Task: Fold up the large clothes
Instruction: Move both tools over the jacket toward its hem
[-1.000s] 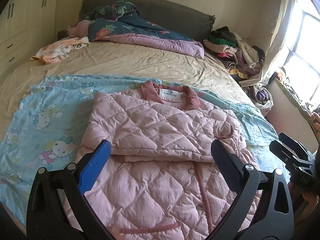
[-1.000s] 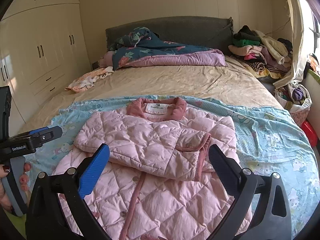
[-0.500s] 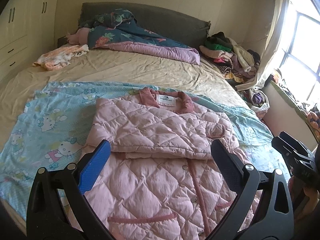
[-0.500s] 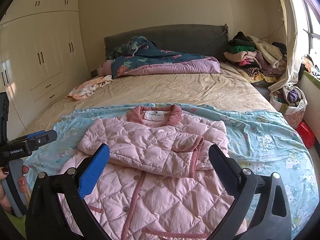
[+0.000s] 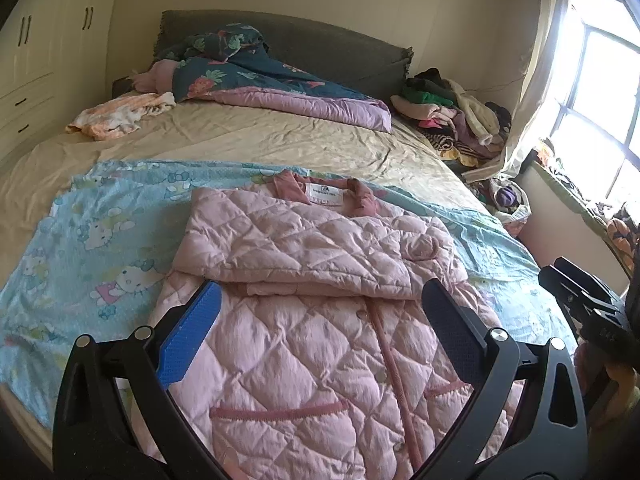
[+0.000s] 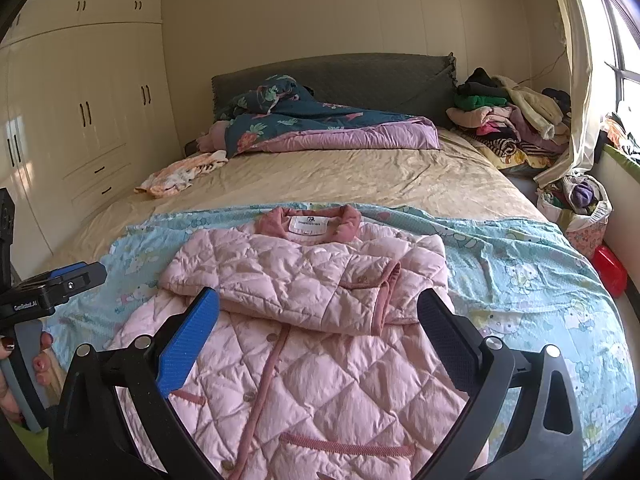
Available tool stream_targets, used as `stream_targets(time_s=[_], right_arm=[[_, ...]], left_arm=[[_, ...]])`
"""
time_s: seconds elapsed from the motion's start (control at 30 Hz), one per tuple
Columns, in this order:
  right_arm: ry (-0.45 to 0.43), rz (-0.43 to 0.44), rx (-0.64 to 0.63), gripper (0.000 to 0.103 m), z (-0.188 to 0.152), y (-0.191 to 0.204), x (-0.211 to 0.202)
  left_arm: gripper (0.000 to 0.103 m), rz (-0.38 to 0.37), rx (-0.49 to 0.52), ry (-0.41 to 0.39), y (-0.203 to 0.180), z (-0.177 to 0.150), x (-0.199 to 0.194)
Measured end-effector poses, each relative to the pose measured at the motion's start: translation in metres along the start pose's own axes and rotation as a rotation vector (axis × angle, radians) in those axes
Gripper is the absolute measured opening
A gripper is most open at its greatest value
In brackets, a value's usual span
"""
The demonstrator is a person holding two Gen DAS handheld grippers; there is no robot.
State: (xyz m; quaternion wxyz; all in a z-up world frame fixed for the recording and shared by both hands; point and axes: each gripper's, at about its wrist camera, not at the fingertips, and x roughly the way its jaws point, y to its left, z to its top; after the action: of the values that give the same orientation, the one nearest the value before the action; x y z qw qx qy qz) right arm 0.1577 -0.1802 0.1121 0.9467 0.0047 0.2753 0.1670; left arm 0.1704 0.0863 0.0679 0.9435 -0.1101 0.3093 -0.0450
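Bedroom bed (image 6: 360, 176) is carrying the pink quilted jacket (image 5: 320, 320), sleeves lying folded across its chest. Left gripper (image 5: 320, 332) and right gripper (image 6: 318, 334) are hovering with jaws released, empty. Lifting the hem risks slippery padding sliding, undoing the sleeves.

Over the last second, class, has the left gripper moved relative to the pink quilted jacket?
Yes. The left gripper has drawn back toward the pink quilted jacket's hem; its pocket trim, unseen before, now shows.

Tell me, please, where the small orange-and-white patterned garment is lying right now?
In both wrist views the small orange-and-white patterned garment lies on the beige bedsheet at far left, beside the dark floral quilt.
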Motion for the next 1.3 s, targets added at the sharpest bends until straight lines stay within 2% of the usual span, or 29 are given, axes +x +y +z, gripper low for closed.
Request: stream_targets(time_s=[0.7,1.3], right_arm=[[0.060,-0.039,0.019,0.099,-0.049,-0.023,-0.015],[0.123,-0.078,0.027,0.099,-0.087,-0.045,-0.021]], left_arm=[[0.094,0.023,0.005,0.062,0.008,-0.054,0.000],[0.094,0.092,0.018,0.112,0.023,-0.093,-0.001]])
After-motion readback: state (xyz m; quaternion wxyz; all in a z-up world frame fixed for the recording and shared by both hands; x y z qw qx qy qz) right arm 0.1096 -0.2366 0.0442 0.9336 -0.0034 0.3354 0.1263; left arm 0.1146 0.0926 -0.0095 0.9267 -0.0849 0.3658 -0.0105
